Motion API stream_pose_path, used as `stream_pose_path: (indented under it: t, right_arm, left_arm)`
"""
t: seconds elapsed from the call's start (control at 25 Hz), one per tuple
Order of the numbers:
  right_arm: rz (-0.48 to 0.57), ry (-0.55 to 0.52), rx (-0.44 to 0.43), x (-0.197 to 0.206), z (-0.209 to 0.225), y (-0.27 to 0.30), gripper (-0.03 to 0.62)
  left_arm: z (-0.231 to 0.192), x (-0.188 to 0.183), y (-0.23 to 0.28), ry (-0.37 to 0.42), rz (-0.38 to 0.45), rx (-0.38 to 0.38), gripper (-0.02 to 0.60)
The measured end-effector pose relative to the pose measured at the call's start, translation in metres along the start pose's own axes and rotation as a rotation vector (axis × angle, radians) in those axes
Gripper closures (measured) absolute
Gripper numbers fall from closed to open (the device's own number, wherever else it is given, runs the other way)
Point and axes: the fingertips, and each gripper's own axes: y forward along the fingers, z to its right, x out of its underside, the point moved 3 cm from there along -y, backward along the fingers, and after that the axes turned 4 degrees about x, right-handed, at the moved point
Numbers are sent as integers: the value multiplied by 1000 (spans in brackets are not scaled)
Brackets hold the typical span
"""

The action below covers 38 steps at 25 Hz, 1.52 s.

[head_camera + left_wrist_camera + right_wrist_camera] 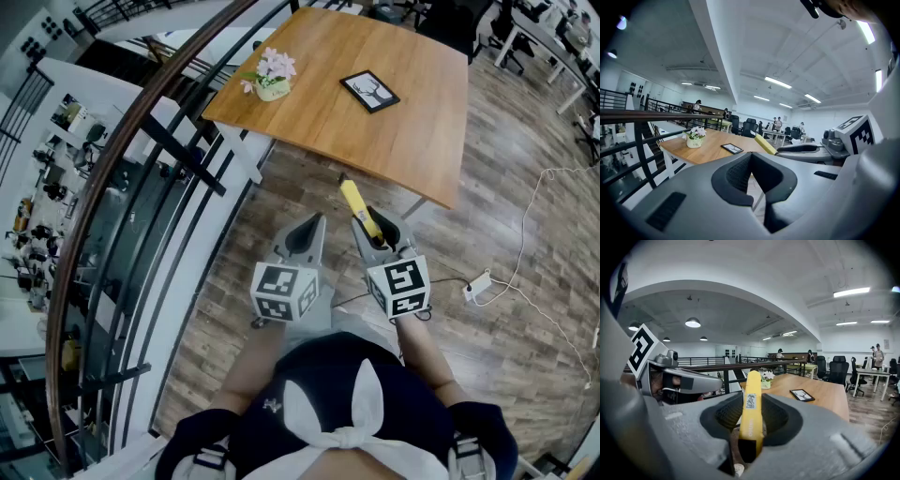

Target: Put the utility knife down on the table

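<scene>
My right gripper (377, 231) (751, 422) is shut on a yellow utility knife (358, 206) (752, 401), which sticks out forward between the pads and points toward the wooden table (394, 141) (827, 401). The knife is in the air over the plank floor, short of the table's near edge. It also shows in the left gripper view as a yellow bar (765, 144). Beside it, my left gripper (307, 232) (755, 177) is held level with a narrow gap between its jaws and nothing in them.
On the table stand a small pot of pink flowers (272, 80) (766, 379) and a dark framed picture (368, 91) (802, 394). A black railing with a wooden handrail (141, 159) runs along the left. A white cable and adapter (478, 284) lie on the floor at right. Office chairs and people are far behind.
</scene>
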Motion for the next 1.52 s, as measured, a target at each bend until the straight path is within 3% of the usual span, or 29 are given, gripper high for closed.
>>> stream_pose_path:
  t: [0.32,0.96,1.52]
  right_arm:
    - [5,-4,-3,-5,15,32,473]
    - [0,-32,19,-47,66,164,473]
    - [-36,-20,41,-42,75,217,476]
  left_arm:
    - [-25,-10,31,29,0,-4,566]
    - [-127,-46,121,51,-34,38,565]
    - [-175,-41,159,34,-78,72,565]
